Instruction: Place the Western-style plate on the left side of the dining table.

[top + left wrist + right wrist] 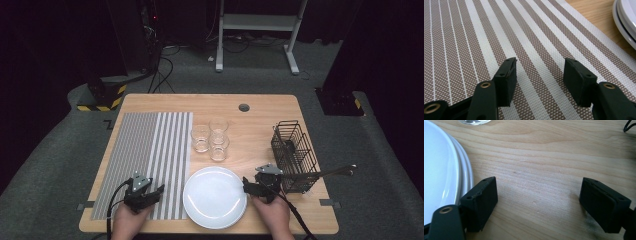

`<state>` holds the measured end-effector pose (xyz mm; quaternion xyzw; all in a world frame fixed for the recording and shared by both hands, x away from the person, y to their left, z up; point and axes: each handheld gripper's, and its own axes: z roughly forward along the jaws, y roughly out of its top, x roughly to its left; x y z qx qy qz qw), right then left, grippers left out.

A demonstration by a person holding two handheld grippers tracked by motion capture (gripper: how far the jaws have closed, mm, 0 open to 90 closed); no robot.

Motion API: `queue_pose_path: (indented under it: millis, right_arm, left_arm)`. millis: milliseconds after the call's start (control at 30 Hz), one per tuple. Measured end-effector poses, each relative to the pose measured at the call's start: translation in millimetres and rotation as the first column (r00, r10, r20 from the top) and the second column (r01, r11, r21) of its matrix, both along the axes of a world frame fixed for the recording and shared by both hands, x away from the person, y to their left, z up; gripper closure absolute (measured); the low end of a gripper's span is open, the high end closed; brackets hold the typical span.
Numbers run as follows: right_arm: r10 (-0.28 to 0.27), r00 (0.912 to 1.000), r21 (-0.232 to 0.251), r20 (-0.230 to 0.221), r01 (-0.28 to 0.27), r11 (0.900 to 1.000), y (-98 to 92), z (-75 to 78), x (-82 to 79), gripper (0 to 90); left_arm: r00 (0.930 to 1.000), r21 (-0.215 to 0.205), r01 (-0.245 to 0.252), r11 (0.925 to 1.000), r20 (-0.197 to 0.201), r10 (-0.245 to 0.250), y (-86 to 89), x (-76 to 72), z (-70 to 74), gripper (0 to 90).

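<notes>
- on the near edge of the wooden table (260,107), the person's two hands rest either side of a white plate (215,197); no brand, label or writing can be read on anything in view.
- left hand (131,220) comes in from the bottom edge and holds the left gripper (156,191) low over the striped placemat (145,155), pointing toward the plate.
- in the left gripper view its jaws stand wide apart over the mat's brown and white stripes, with nothing between them; the plate's rim (624,22) sits at the upper right, just off the mat.
- right hand (272,215) holds the right gripper (246,184) just beside the plate's right edge, aimed leftward at it.
- in the right gripper view its jaws are also spread wide over bare wood, gripping nothing; the left-hand jaw lies just beside the plate's rim (465,173), and i cannot tell whether it touches.
- beyond the plate stand three clear glasses (210,137) in a close cluster, just right of the mat.
- to the right, a black wire basket (294,155) sits near the right gripper, with a metal utensil (335,172) poking out to the right.
</notes>
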<state>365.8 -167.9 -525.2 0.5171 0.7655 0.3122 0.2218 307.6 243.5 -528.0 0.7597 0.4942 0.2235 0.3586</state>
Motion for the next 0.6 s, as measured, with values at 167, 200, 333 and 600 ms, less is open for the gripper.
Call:
queue_pose_path:
  millis: [167, 200, 333, 600]
  right_arm:
    - [-0.002, 1.0, 0.001, 0.0, 0.002, 1.0, -0.2, 0.0, -0.8, 15.3]
    - [0.0, 1.0, 0.002, 0.004, 0.0, 1.0, -0.5, -0.1, -1.1, 16.0]
    - [-0.005, 0.9999, 0.006, 0.015, 0.005, 1.0, -1.8, 0.3, -4.9, 24.5]
    - [-0.005, 0.9996, 0.022, 0.026, 0.004, 1.0, -7.1, 2.9, -8.7, 46.8]
  left_arm:
    - [1.0, -0.024, 0.004, 0.9997, -0.004, -0.004, 1.1, 0.6, -0.2, 42.0]
    - [1.0, -0.028, 0.002, 0.9996, -0.008, -0.002, 1.4, 0.6, -0.1, 41.9]
    - [1.0, -0.018, 0.001, 0.9998, -0.003, -0.001, 0.0, 0.5, -0.2, 41.4]
    - [0.9999, -0.033, 0.0, 0.9995, -0.013, 0.0, 1.0, 0.8, 0.3, 40.0]
